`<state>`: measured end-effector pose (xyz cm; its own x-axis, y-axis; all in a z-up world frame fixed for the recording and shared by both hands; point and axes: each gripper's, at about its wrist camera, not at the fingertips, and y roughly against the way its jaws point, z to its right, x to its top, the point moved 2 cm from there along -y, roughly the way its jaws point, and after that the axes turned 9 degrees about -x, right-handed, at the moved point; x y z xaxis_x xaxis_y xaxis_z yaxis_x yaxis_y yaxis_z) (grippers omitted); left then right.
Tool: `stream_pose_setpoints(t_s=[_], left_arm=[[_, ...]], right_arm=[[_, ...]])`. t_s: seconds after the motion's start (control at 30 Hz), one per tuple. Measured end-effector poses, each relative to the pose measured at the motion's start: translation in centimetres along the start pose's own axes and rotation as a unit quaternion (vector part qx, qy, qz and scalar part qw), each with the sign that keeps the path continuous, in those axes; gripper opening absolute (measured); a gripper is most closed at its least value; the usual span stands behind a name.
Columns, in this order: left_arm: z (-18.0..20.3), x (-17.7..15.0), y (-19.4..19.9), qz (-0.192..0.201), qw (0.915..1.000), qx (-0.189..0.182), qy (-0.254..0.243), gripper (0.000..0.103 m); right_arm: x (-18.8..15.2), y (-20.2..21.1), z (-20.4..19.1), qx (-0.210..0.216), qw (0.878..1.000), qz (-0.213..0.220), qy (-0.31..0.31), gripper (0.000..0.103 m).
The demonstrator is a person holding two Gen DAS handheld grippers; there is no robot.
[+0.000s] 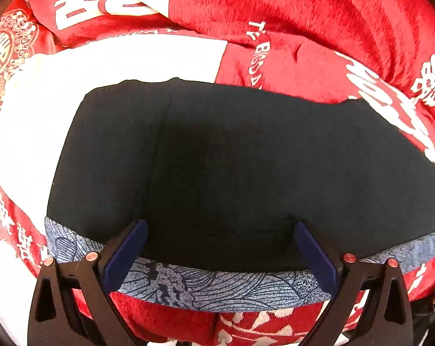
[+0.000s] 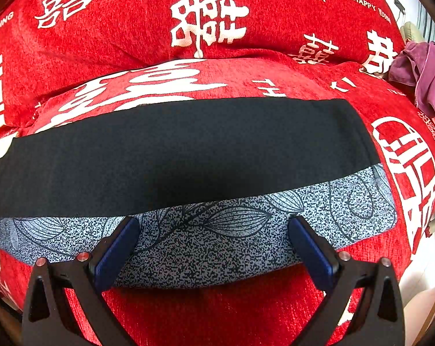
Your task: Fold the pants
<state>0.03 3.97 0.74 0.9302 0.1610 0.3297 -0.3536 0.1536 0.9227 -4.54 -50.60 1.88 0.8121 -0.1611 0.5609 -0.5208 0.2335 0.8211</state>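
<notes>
Black pants lay folded flat on the red sofa cover, long axis running left to right across both my views.

The red chenille sofa cover (image 2: 275,75) filled both cameras, plush and ribbed, printed in white with double-happiness characters and the words "THE BIGDAY" and "HAPPY", plus a partial "EDDING" at the left edge. On its seat lay the black knit pants with a blue-grey leaf-print band (image 2: 183,155), a flat oblong with the patterned band along the near edge and the black side toward the backrest. A crumpled purple cloth (image 2: 422,72) sat well apart at the far right. My left gripper (image 1: 220,248) hovered with its blue-padded fingers spread wide over the band; my right gripper (image 2: 213,245) was likewise spread apart above the band, gripping nothing.
</notes>
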Motion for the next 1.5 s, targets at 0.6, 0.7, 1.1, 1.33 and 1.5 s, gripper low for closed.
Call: stream_pose_setpoints(t_s=[0.6, 0.7, 1.1, 1.33, 1.5], left_arm=[[-3.2, 5.7, -1.4, 0.018, 0.9939, 0.074, 0.080, 0.103], [-0.2, 3.7, -0.4, 0.021, 0.9971, 0.047, 0.057, 0.103], [8.2, -2.1, -0.1, 0.004, 0.9991, 0.043, 0.002, 0.103], [23.4, -2.0, -1.3, -0.025, 0.9872, -0.034, -0.154, 0.103], [32.5, -1.7, -4.2, -0.059, 0.9719, -0.056, -0.221, 0.103]], right_arm=[[0.0, 0.2, 0.1, -0.003, 1.000, 0.004, 0.002, 0.103], [0.0, 0.2, 0.1, -0.002, 1.000, 0.004, 0.001, 0.103], [0.0, 0.2, 0.2, 0.000, 1.000, 0.005, 0.000, 0.103], [0.1, 0.5, 0.3, -0.001, 1.000, 0.006, -0.002, 0.103], [0.6, 3.7, 3.3, 0.005, 0.998, 0.042, -0.035, 0.103]])
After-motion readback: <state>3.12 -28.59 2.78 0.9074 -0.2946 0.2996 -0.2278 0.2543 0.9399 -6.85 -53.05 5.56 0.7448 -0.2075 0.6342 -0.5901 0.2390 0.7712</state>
